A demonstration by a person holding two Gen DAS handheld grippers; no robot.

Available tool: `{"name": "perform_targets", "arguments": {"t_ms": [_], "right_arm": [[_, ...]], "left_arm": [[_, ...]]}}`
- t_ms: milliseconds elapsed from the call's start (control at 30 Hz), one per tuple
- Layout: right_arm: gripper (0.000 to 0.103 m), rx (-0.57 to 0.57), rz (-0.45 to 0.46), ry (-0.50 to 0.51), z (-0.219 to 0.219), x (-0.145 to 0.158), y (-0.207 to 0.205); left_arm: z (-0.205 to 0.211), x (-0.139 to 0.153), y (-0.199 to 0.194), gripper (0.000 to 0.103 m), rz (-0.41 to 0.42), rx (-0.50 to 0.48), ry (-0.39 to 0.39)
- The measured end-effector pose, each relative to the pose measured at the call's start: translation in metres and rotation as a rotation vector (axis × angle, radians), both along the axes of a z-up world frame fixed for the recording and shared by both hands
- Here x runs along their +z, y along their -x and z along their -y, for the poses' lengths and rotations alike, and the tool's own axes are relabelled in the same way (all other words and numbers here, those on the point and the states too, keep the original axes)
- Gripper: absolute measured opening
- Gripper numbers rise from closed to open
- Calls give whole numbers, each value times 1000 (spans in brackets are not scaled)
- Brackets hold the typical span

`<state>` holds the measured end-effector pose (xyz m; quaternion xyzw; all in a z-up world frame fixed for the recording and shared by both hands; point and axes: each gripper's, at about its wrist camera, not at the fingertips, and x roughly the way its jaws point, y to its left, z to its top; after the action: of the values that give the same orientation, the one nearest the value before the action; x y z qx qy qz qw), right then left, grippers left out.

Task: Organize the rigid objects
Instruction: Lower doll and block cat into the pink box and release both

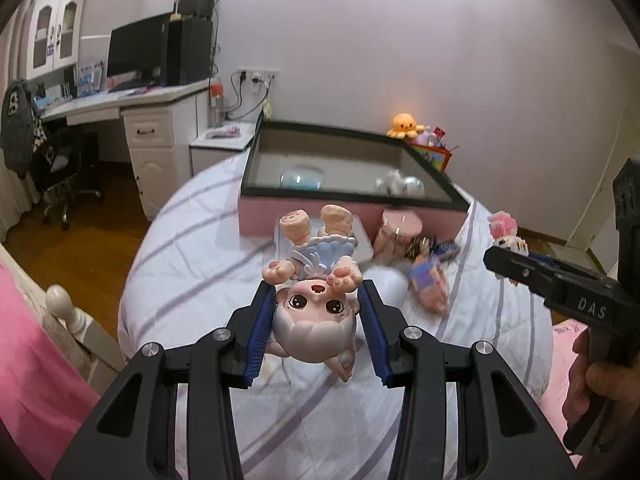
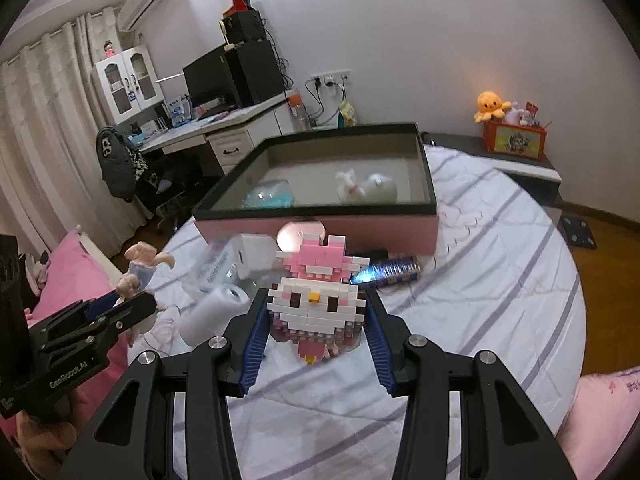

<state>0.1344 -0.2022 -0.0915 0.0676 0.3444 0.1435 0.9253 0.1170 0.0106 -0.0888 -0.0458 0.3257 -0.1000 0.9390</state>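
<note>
While clamped: doll (image 1: 316, 304), brick figure (image 2: 316, 308).

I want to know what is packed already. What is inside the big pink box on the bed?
Inside the pink box lie a clear blue-tinted case and a white plush toy. The near wall hides the floor just behind it.

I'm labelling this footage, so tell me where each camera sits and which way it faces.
Left wrist: on the left tool, facing the pink box; upside-down doll gripped; right tool at right.
Right wrist: on the right tool, facing that box; brick figure gripped; left tool at left.
Shared: box, bed, desk.
</note>
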Motion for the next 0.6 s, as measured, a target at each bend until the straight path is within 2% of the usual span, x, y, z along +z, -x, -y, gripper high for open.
{"name": "perform_targets", "arguments": {"t_ms": [200,367,600], "right_arm": [[46,13,59,17,-7,27,-13],[46,13,100,45,-8,51,-50],[46,-2,64,71,-6,51,-119]], "left_arm": [[10,30,-25,43,75,-13,-19],[18,52,-67,43,118,-29,-31],[31,64,-139,43,119,-46,-31]]}}
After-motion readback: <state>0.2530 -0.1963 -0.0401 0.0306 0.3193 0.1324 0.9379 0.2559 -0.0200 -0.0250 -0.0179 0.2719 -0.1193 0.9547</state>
